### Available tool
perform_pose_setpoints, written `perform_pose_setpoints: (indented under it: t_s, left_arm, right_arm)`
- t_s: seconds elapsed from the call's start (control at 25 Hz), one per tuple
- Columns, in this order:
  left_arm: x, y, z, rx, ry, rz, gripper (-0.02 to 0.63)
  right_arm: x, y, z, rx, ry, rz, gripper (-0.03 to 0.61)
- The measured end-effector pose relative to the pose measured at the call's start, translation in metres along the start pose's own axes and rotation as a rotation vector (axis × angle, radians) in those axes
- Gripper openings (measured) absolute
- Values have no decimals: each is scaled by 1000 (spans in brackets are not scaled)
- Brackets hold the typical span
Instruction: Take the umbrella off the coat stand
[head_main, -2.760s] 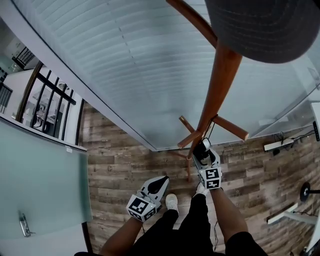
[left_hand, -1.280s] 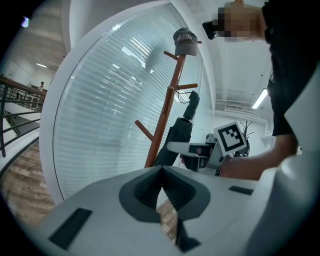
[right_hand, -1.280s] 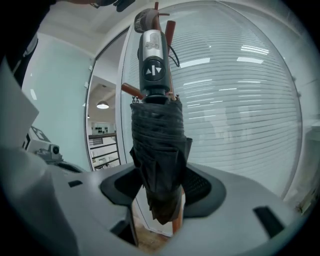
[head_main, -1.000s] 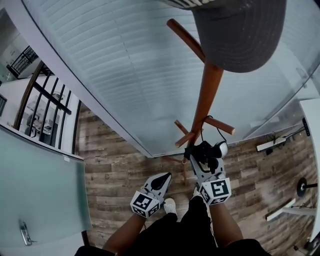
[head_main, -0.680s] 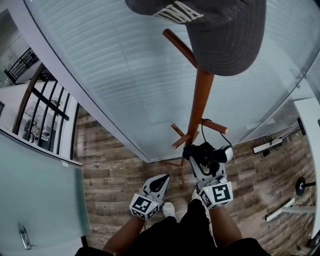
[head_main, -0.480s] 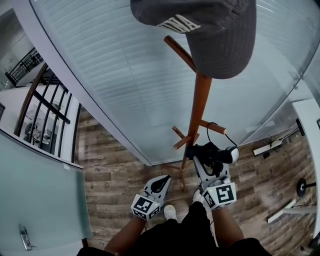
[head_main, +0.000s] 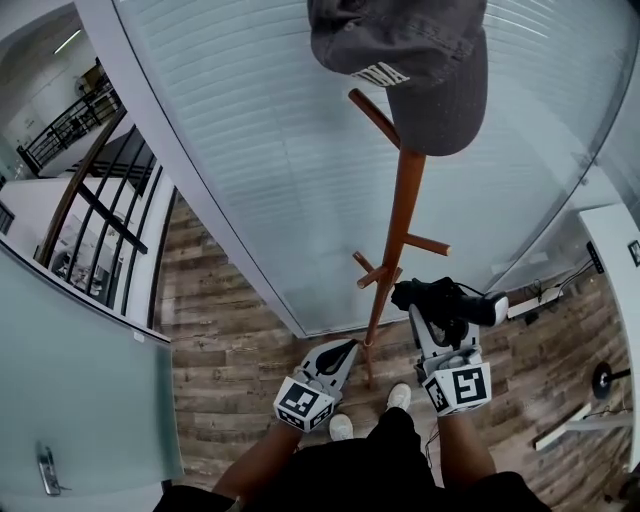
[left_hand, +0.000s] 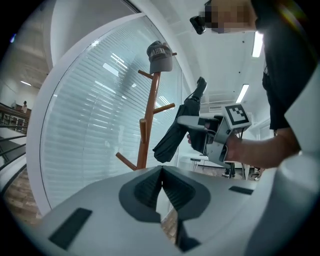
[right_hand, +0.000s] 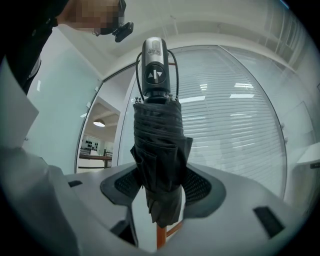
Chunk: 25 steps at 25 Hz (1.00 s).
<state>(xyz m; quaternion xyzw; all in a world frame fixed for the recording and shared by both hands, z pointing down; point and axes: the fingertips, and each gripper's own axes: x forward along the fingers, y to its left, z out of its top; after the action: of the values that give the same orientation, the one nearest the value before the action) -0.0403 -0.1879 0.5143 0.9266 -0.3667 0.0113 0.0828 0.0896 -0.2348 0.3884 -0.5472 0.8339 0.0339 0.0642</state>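
Fingers (right_hand: 197, 187) of the right gripper (right_hand: 162, 190) are clamped on the umbrella (right_hand: 159, 140), held just beside the coat stand (head_main: 400, 230); the left gripper (left_hand: 161, 192) is closed on nothing. Lift-off is judged done; withdrawal is needed next

I see the umbrella (head_main: 445, 298): black, folded, with a grey push-button handle and a cord loop. It is clamped mid-body in the right gripper (head_main: 430, 312), lying roughly level just right of the stand (head_main: 398, 230) and free of its pegs. The stand is an upright brown wooden pole with angled pegs
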Motion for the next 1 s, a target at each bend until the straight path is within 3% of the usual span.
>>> perform_pose_setpoints:
  t_s: [0.36, 0.72, 1.0]
  left_arm:
    - [-18, -7, 17, 26, -53, 2, 14]
    - [-31, 8, 18, 6, -11, 74, 14]
    - [-32, 5, 11, 21, 15, 76, 12]
  right_arm:
    - [-30, 13, 5, -76, 10, -9, 241]
    - [-53, 32, -34, -107, 102, -5, 241]
    - [-72, 31, -81, -74, 195, -22, 239]
